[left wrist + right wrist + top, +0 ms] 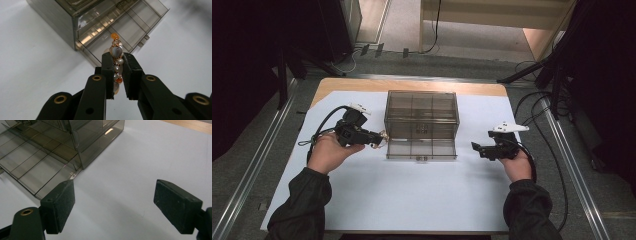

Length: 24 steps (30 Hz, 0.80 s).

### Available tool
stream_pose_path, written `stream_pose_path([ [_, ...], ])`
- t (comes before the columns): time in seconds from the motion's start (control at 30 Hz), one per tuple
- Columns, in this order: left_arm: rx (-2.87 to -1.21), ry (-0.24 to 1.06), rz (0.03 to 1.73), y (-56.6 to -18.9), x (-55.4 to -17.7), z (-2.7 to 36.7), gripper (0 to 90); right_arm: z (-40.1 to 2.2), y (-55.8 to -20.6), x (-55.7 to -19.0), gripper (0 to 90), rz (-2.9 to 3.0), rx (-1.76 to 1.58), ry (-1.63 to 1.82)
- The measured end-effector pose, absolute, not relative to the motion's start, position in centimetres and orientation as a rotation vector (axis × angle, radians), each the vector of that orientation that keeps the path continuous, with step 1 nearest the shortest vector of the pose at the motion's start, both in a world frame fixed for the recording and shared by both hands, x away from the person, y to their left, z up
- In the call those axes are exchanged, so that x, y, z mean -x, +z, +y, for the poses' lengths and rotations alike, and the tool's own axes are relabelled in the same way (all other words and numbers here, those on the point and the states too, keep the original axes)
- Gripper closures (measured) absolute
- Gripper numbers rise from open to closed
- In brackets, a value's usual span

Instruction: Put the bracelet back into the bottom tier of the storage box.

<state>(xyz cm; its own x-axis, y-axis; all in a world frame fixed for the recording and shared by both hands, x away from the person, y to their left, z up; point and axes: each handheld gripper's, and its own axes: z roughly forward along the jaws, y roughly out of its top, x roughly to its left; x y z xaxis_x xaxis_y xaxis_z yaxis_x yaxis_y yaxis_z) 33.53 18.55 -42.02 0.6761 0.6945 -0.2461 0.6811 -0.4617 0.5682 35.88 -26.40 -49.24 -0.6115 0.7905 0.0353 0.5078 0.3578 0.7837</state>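
A smoky clear drawer cabinet [422,117] stands mid-table with its bottom drawer [422,149] pulled out toward me. That drawer [120,30] has several empty compartments. My left gripper [117,68] is shut on a bead bracelet [116,53] of grey, pearl and orange beads. It holds the bracelet [381,137] just left of the drawer's left end. My right gripper [113,205] stands open with nothing between its jaws. It hovers over the white sheet right of the drawer [32,162]. In the high view my right gripper [478,148] points at the cabinet's right side.
A white sheet [412,195] covers most of the wooden table [412,86]. Cables trail from both grippers, one curling off the right edge [542,150]. Metal rails [257,165] run along both sides, with dark stands behind.
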Motion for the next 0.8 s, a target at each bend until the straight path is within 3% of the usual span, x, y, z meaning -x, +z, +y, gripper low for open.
stream_pose_path([
  [0.8,-2.315,0.037,1.050,-44.3,-35.0,15.0,82.4,-26.9,-49.3,-35.5,18.5,2.274,-1.154,1.113],
])
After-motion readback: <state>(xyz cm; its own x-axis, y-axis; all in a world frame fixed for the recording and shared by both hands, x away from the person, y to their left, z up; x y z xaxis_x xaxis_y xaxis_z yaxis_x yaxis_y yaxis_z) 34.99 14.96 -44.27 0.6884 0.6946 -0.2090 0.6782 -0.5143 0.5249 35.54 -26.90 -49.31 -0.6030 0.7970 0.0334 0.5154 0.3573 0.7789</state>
